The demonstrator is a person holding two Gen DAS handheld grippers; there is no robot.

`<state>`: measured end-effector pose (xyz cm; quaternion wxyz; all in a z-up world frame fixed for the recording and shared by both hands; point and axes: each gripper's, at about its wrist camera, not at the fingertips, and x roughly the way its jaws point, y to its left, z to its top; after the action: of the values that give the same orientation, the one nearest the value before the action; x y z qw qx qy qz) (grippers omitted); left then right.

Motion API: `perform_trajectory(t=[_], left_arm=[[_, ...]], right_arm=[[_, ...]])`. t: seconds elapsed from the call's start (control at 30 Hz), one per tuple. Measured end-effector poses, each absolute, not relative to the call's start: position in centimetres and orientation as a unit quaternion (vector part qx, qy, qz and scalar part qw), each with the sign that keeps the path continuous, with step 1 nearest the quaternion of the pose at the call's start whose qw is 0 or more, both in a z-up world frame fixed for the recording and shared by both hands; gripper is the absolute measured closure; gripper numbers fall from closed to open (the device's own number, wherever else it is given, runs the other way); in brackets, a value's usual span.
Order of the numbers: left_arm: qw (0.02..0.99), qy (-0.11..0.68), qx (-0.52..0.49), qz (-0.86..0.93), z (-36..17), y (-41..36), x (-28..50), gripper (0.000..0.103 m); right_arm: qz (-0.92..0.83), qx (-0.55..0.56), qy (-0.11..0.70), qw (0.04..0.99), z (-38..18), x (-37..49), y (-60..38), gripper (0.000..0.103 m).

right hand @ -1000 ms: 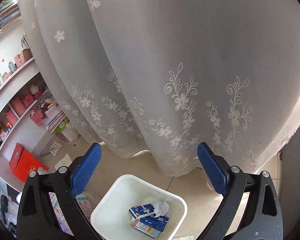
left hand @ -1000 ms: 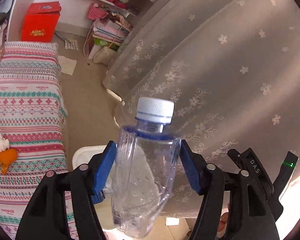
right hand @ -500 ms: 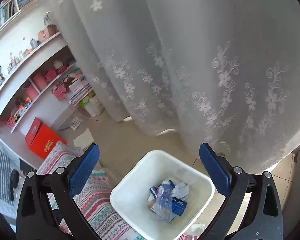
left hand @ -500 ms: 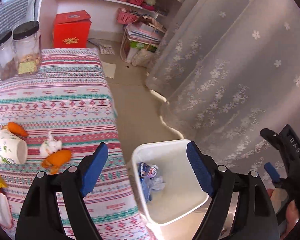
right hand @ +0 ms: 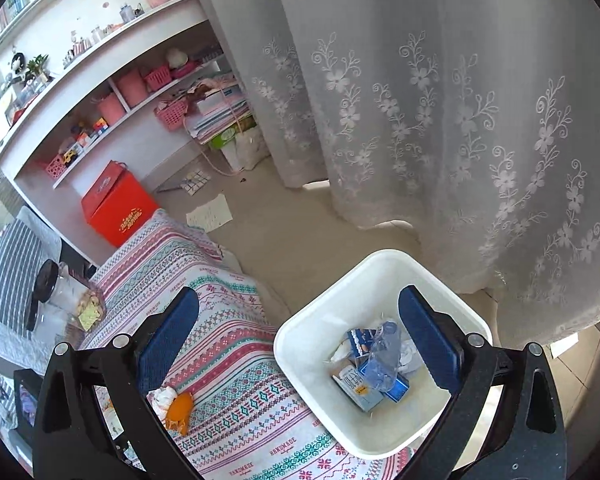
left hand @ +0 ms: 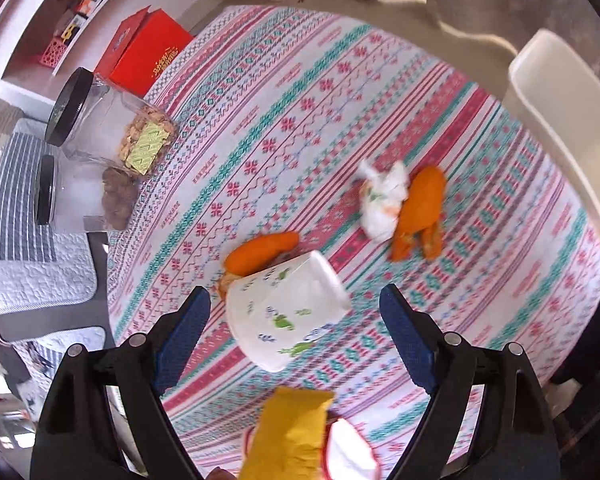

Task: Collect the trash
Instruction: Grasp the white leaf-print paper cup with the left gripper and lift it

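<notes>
My left gripper (left hand: 296, 328) is open and empty above a tipped white paper cup (left hand: 286, 316) with green prints on the patterned tablecloth (left hand: 284, 120). Orange peels (left hand: 418, 212) (left hand: 260, 252), a crumpled tissue (left hand: 380, 200) and a yellow packet (left hand: 290, 428) lie around it. My right gripper (right hand: 300, 340) is open and empty above the white trash bin (right hand: 320, 316), which holds the clear plastic bottle (right hand: 382, 356) and blue cartons (right hand: 364, 392). The peel (right hand: 180, 406) and tissue also show in the right wrist view.
Two black-lidded jars (left hand: 100, 128) stand at the table's far left edge. The bin rim (left hand: 560, 112) shows at the table's right side. A red box (right hand: 118, 208), shelves (right hand: 100, 80) and a lace curtain (right hand: 460, 100) surround the floor area.
The left gripper let the bottle go into the bin, then swung back over the table above the paper cup. The right gripper stayed open and tilted down toward the bin.
</notes>
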<state>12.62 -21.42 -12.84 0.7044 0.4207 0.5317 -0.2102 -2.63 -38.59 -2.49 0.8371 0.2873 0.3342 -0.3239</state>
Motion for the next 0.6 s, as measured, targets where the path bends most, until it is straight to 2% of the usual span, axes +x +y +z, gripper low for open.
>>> perform_trajectory(t=[0.2, 0.33, 0.37, 0.4, 0.5, 0.6], left_arm=[[0.636, 0.503, 0.539, -0.228, -17.6, -20.7, 12.1, 0.019], [0.623, 0.477, 0.580, -0.220, -19.7, -20.6, 12.5, 0.020], [0.623, 0.475, 0.581, -0.219, -19.9, -20.7, 12.8, 0.023], [0.625, 0.481, 0.575, -0.221, -20.1, -20.6, 13.1, 0.033], [0.645, 0.492, 0.537, -0.234, -19.2, -20.0, 13.8, 0.036], [0.698, 0.504, 0.452, -0.234, -16.2, -18.7, 15.8, 0.041]], right_arm=[[-0.312, 0.270, 0.354, 0.839, -3.1, -0.8, -37.0, 0.007], [-0.304, 0.253, 0.364, 0.843, -3.2, 0.3, -36.0, 0.007], [-0.301, 0.251, 0.365, 0.844, -3.2, 0.5, -35.7, 0.007], [-0.300, 0.249, 0.367, 0.845, -3.2, 0.7, -35.5, 0.007], [-0.296, 0.242, 0.370, 0.847, -3.3, 1.2, -35.0, 0.007], [-0.287, 0.240, 0.374, 0.849, -3.4, 1.7, -34.4, 0.007]])
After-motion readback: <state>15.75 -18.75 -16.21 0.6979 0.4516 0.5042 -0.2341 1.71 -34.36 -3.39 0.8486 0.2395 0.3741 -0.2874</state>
